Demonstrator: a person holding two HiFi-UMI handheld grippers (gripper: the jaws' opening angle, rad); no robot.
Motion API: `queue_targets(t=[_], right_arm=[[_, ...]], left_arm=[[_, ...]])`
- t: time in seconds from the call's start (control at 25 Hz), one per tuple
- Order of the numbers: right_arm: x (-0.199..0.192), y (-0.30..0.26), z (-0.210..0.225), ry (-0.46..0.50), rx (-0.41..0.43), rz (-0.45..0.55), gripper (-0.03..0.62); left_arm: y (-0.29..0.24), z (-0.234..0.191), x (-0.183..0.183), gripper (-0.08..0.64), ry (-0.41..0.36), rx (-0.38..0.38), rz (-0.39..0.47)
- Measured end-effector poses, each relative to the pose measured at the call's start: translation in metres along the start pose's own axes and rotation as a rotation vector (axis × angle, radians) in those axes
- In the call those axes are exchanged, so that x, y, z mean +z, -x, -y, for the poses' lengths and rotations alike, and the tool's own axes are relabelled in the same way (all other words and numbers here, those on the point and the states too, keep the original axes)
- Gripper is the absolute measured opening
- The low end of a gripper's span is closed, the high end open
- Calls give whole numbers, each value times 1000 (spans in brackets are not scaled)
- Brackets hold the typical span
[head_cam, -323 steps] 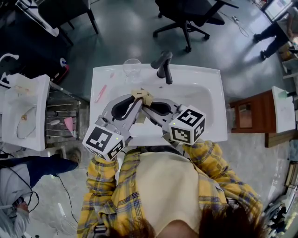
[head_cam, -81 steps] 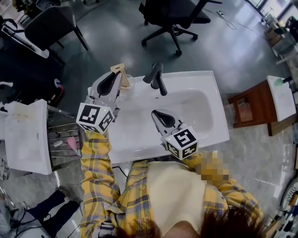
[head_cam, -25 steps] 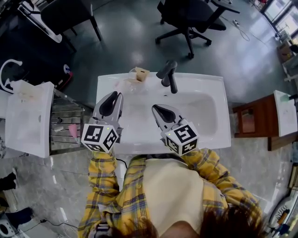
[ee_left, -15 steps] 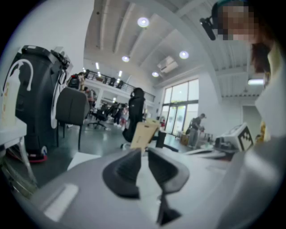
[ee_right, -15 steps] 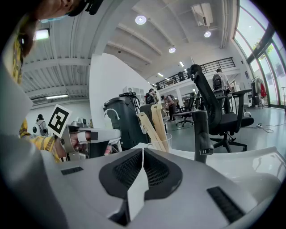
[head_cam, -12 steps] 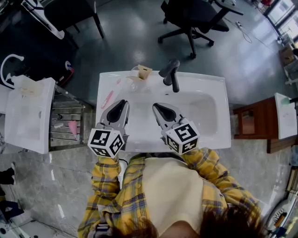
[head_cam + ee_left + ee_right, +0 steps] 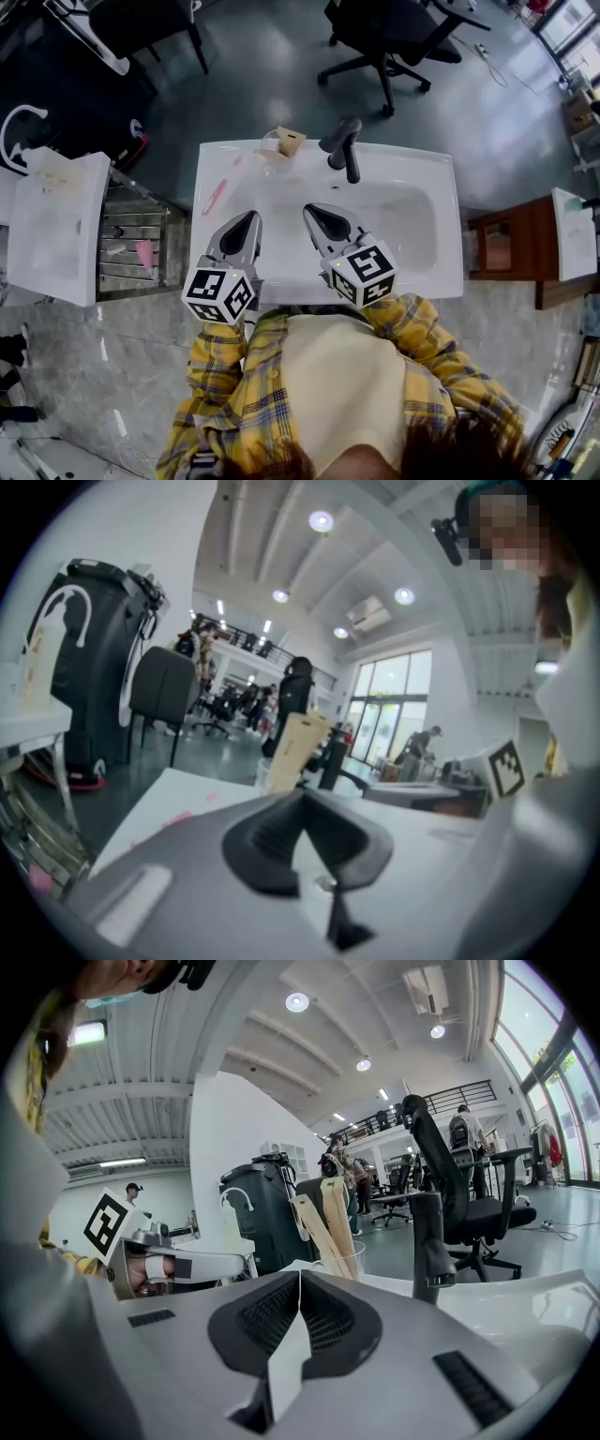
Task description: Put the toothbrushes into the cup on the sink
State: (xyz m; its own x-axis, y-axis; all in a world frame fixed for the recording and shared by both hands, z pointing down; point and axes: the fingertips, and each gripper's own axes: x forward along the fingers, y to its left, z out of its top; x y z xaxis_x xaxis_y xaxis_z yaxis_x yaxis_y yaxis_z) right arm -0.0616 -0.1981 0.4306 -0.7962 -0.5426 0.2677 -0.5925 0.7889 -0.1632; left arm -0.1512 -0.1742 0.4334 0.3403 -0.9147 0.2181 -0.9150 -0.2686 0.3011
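— Holding anything?
— No; left claw (image 7: 251, 217) has just clenched on nothing; right claw (image 7: 307, 209) clenched, empty; boxed toothbrushes (image 7: 290, 142) stand in the cup (image 7: 273, 165); a pink toothbrush (image 7: 214, 197) lies on the sink (image 7: 448, 246) rim.

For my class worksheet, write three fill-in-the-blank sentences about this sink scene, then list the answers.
The clear cup holds ___ boxed toothbrushes.
A ___ toothbrush lies on the sink rim, outside the cup.
The cup stands beside the dark ___.
Answers: two; pink; faucet.
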Motion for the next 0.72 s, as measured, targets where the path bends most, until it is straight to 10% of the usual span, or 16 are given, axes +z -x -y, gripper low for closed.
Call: queue_targets(t=[0.72], right_arm=[[-11,-4,1,-16,-18,-44,14]], left_arm=[[2,4,-19,6,11,26,-53]])
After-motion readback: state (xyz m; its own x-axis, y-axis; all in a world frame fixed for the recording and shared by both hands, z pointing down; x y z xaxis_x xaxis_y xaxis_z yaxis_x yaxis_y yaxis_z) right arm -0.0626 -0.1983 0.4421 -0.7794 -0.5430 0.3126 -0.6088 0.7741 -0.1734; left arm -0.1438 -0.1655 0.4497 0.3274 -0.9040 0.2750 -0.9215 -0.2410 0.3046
